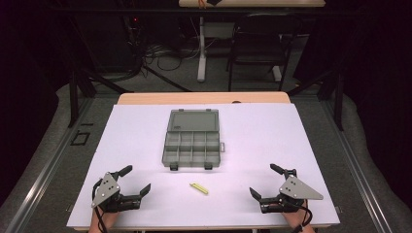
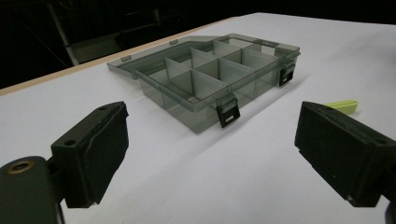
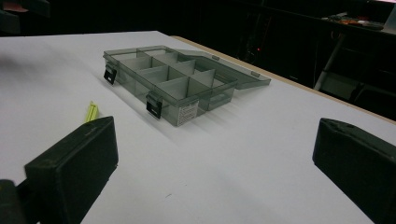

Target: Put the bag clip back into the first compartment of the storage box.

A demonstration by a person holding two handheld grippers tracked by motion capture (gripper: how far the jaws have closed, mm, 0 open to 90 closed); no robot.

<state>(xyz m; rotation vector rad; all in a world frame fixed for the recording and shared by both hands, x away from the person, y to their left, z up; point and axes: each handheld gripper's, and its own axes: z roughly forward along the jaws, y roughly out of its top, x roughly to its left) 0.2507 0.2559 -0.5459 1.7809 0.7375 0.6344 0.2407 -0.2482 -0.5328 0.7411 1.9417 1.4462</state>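
Open organizer box and a yellow-green clip on the white worktop

The smoky-grey compartment box [image 1: 192, 145] lies mid-worktop, lid flat open behind it, two black latches facing the near edge; the small yellow-green clip [image 1: 198, 188] lies flat, slightly angled, just in front of it, apart.

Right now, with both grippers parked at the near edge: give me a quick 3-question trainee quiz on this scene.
1. True or false: the lid of the compartment box is open and lies flat on the table.
2. What does the yellow-green clip lie on? A) a box compartment B) the bare table between the grippers C) the box lid
3. How do the jaws of the left gripper and the right gripper stand?

Key:
1. True; the lid lies back on the far side of the box.
2. B; it lies in front of the box, touching neither gripper.
3. Both stand wide open with nothing between them.
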